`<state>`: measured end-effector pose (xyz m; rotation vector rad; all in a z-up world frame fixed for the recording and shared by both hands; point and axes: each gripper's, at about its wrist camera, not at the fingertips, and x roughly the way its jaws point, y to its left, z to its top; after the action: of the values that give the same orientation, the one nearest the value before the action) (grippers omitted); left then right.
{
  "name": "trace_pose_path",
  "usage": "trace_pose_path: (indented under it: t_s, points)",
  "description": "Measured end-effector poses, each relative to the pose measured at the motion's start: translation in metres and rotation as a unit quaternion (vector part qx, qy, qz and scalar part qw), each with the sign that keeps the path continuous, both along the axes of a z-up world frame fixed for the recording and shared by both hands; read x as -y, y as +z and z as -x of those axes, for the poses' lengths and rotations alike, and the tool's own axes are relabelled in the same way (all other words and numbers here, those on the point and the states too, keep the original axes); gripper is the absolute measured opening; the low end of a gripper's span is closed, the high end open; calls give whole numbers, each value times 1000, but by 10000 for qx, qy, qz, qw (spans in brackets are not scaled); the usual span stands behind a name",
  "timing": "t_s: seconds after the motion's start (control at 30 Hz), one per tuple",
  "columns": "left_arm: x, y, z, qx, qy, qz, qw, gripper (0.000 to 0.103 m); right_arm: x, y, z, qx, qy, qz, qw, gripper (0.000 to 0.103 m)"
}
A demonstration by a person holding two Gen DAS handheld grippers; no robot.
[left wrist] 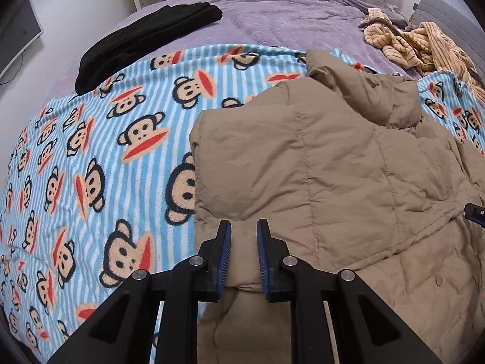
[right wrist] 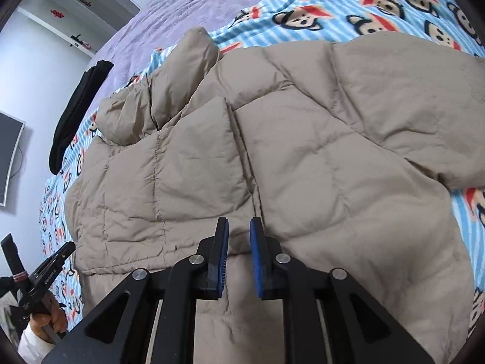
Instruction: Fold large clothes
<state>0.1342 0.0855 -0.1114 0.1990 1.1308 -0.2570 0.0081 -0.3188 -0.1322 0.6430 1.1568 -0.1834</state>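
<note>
Now, step: mid-fold; puffer jacket point(left wrist: 333, 166) lies on the monkey blanket point(left wrist: 91, 151) over the bed point(left wrist: 272, 15), one panel already doubled over the body.
Black garment point(left wrist: 145, 39): folded, at eleven o'clock, well apart.
Left gripper point(left wrist: 244, 254): fingers nearly closed, apparently pinching jacket hem at six o'clock.
Right gripper point(right wrist: 239, 254): fingers narrow, fabric between them; grasp likely, not certain.
Striped clothes point(left wrist: 418, 42): heaped at one o'clock.
Next: probably lift both held edges evenly and carry them toward twelve o'clock.
</note>
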Motion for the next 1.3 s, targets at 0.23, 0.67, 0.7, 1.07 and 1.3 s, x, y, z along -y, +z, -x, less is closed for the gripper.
trace_pose_path:
  t_s: [0.23,0.67,0.7,1.07,1.3]
  points:
    - [45,20,31,48,-415,253,9988,23,23,10,55,23,-330,-478,9983,57]
    - [163,25,67,-147,-676,62,9976,103,112,22,133,323,-1020,-791,9911,84]
    - [170,24,68,-180,-681,41,9975,103,121,22,138,355,-1097,-823,9899,86]
    - [242,11,94,-515,-1036,51,9933,103,229,8,176,590,-2137,-1285,9666,103]
    - [261,8,97,-590,-985,86,9933,103,308,-16,179,1181,-2978,-2017,9256,103]
